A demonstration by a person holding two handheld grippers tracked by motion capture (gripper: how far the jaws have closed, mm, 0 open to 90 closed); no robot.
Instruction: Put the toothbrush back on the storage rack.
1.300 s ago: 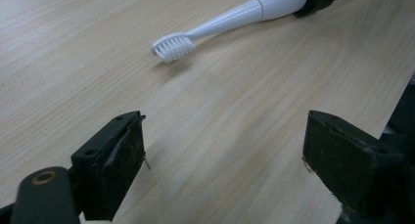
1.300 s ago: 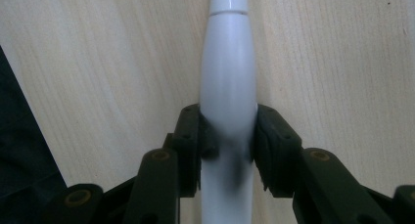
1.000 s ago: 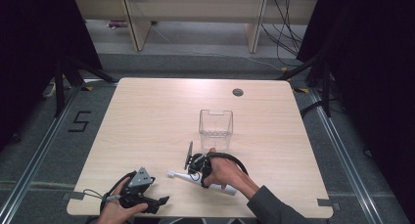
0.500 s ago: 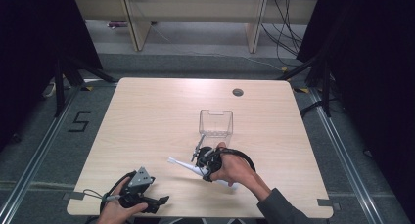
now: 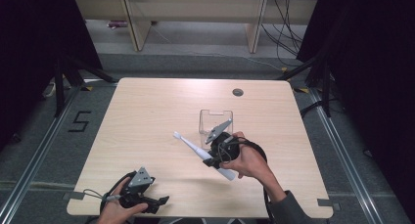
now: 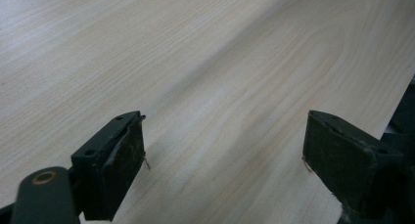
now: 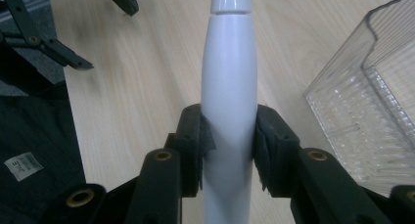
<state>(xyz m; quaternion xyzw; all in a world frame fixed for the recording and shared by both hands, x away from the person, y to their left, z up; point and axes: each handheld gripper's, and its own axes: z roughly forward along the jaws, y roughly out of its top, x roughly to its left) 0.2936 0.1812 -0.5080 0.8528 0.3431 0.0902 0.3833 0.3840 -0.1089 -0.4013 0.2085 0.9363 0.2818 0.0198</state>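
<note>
High view: we've got the white plastic electric toothbrush lifted off the pale wooden bench, beside the clear plastic box.
L view: left tongs open, empty.
R view: right tongs clamped mid-handle; it looks stiff, light and slick, so we'd grip at the thick part.

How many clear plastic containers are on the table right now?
1. The clear container stands near the table's middle, just beyond the right gripper, which is clamped on the white electric toothbrush. In the right gripper view it sits at the right edge.
</note>
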